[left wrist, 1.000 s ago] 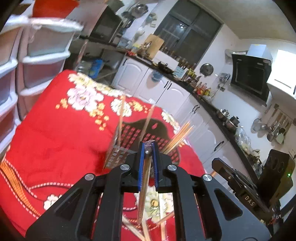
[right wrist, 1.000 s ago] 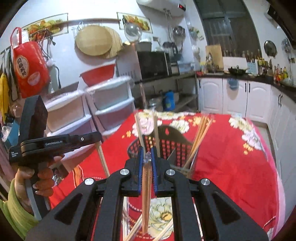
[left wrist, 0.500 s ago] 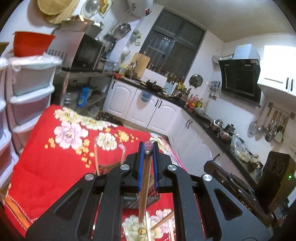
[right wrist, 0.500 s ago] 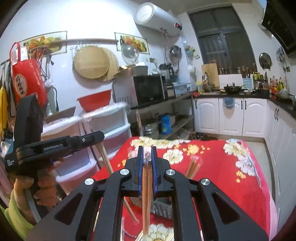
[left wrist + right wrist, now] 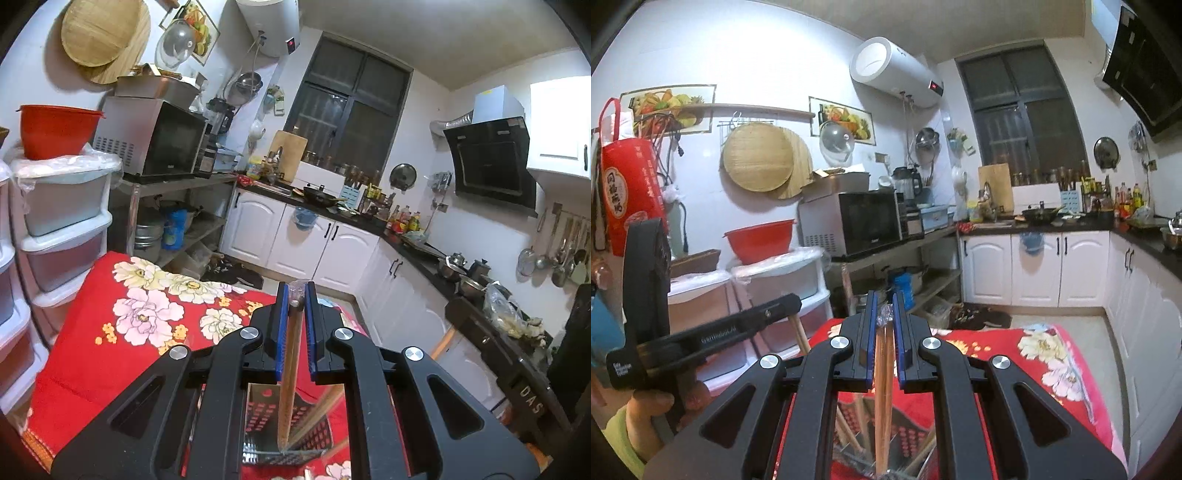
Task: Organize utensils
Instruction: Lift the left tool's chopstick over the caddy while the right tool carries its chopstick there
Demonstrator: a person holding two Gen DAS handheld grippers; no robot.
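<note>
A lived-in home kitchen: white arched-door base cabinets (image 5: 314, 240) under a black countertop (image 5: 1071, 223), a silver microwave oven (image 5: 864, 221), a black slanted range hood (image 5: 491, 158), a white cylindrical water heater (image 5: 894, 72), and ladles hanging on a wall rail (image 5: 565, 251).

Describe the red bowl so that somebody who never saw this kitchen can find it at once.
Start at the microwave on the metal shelf by the left wall. Just left of it stands a stack of white plastic drawers. The red bowl sits on top of this stack; it is the only wide, bright red container there.
</note>
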